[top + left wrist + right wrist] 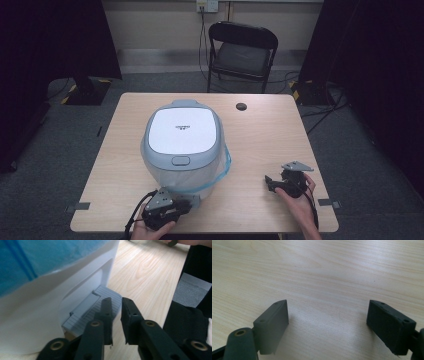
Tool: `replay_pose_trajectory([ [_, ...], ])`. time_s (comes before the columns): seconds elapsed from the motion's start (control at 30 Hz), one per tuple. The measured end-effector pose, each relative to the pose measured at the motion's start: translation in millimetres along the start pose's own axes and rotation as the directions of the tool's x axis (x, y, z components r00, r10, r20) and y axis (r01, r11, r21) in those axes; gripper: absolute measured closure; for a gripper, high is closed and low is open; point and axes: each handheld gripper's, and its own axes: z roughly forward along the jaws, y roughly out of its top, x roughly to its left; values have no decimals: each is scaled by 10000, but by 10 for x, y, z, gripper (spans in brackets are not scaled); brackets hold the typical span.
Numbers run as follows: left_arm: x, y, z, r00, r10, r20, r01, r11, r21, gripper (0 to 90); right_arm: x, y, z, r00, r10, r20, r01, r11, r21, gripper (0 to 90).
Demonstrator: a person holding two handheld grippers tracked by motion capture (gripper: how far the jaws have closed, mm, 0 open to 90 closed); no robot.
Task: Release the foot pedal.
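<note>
The left gripper (pixel 115 302), jaws barely parted on nothing, sat against the grey tab (pixel 90 312) at the cooker (pixel 182 145) base, while the right gripper (pixel 328 322) gaped wide over bare table (pixel 324 270).

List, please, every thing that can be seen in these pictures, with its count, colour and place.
cooker: 1, pale blue with white lid, lid closed, on the table's left-middle
handle: 1, clear blue, hanging around the cooker's front right
grey tab: 1, ribbed, low at the cooker's base, beside the left gripper's jaws
table: 1, light wood, centre
cable hole: 1, black, far right part of the table
chair: 1, black, folding, behind the table
left gripper: 1, black, at the cooker's front base, jaws slightly apart, nothing between them
right gripper: 1, black, over bare table at right, jaws wide open
hands: 2, bottom edge, one per gripper
</note>
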Motion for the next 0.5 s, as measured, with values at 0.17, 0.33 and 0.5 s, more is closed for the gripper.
replay_pose_trajectory([
  [0.17,23,-19,-74,9999,-73,71,73,9999,-87,755,0,0,0,10000,2,0,-2,10000,-1,170],
  [0.33,63,-46,-207,9991,-426,45,427,9988,-249,708,0,0,0,10000,3,2,-3,10000,-1,169],
  [0.5,149,-128,-383,9946,-1015,-209,1002,9934,-551,689,1,0,0,10000,9,8,-9,10000,-3,169],
])
